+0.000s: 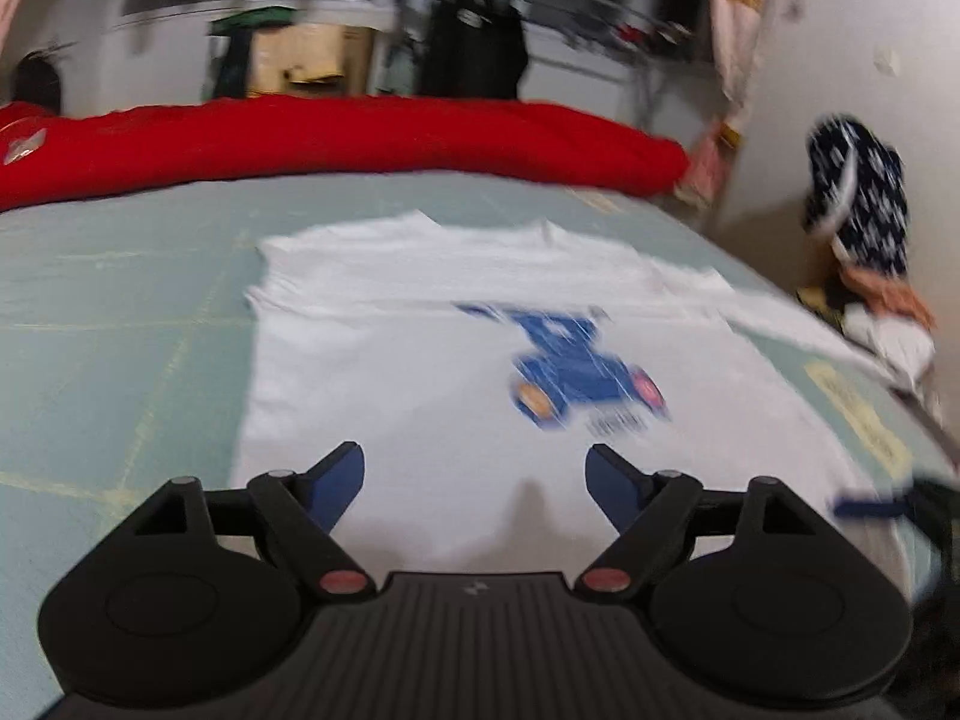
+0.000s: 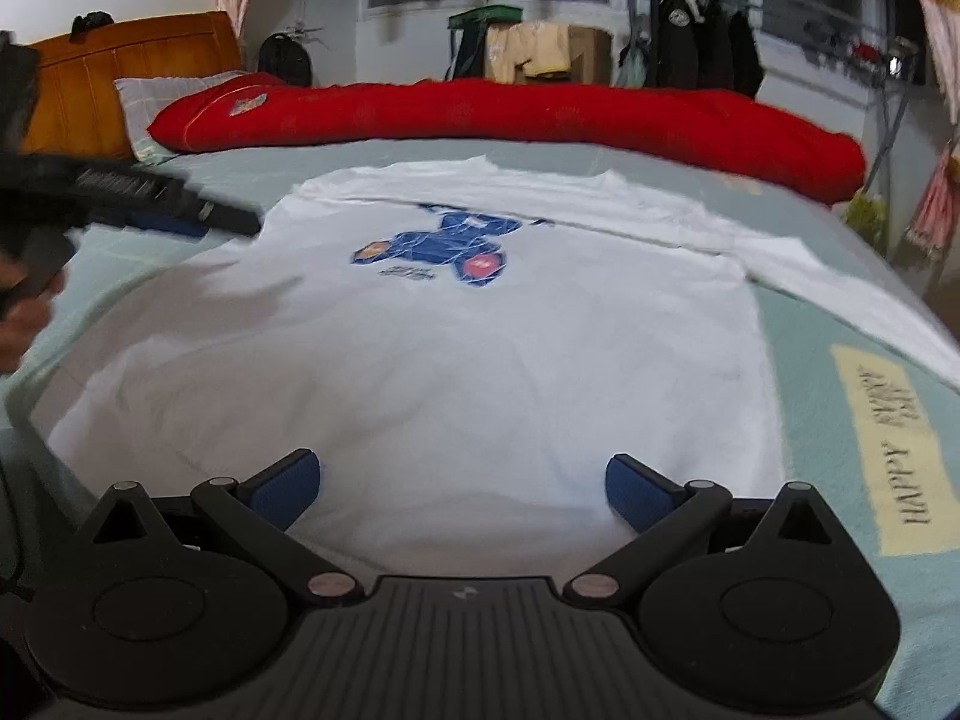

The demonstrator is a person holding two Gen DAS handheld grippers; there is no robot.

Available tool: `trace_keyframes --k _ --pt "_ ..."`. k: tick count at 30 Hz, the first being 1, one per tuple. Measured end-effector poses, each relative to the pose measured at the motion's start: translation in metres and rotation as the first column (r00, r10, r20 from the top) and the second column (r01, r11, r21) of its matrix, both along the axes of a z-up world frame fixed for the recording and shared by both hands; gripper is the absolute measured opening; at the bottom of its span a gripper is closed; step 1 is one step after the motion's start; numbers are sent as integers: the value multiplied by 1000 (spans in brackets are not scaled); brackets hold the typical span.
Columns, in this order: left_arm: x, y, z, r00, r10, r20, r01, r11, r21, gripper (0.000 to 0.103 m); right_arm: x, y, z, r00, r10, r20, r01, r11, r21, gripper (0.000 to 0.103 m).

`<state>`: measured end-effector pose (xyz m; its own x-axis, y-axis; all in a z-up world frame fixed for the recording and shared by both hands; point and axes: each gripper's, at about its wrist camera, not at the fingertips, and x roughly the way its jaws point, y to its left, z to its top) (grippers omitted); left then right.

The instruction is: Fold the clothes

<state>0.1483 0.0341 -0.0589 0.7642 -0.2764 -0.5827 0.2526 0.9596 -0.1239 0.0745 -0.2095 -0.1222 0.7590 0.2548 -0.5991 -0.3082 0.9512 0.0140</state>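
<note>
Right wrist view: both grippers' fingers spread wide (seemingly empty) above the white T-shirt.

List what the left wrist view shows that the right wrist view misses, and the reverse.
Only the left wrist view shows the dark patterned garment hanging beside the bed. Only the right wrist view shows the wooden headboard, the pillow and the left hand-held gripper from outside. Both show the white T-shirt with its blue print, the red quilt and the green sheet.

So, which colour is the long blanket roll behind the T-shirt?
Bright red. The blanket roll shows best in the right wrist view, beyond the white T-shirt.
</note>
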Motion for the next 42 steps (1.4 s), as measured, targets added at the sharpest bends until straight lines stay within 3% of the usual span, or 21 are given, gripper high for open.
trace_keyframes --k 4,14,19,24,29,33,36,38,41,42 --pt "-5 -2 -22 996 33 -83 -28 998 51 82 -3 -15 -5 999 -31 -33 32 999 31 103" --pt "-28 -3 -1 999 42 -10 -41 995 93 85 -6 -16 14 1000 -16 16 15 999 48 103" --pt "-29 -1 -12 996 70 -58 -64 992 109 86 0 -9 23 999 8 42 -9 999 39 103" --pt "-27 10 -24 990 107 -87 -99 991 92 88 9 -4 -1 997 22 -68 -25 998 -49 103" --pt "-28 5 -18 992 99 -83 -92 992 90 88 -8 -36 -2 997 -3 -74 8 998 64 103" --pt "-35 -4 -5 999 24 -40 -21 998 55 88 -3 -24 12 997 -10 -74 11 1000 21 103" --pt "-32 -8 -10 998 7 -61 -4 999 51 88 11 -11 20 999 18 -45 -17 1000 7 103" --pt "-28 -8 -20 995 20 -100 -14 998 62 88 21 -5 18 998 16 -59 -17 1000 -4 103" --pt "-31 -8 -26 996 7 -90 -1 998 64 92 35 -1 1 987 -27 -158 21 999 -39 103" --pt "-31 -8 -26 996 6 -93 0 998 65 93 33 -2 -1 989 -33 -145 28 999 -37 103"
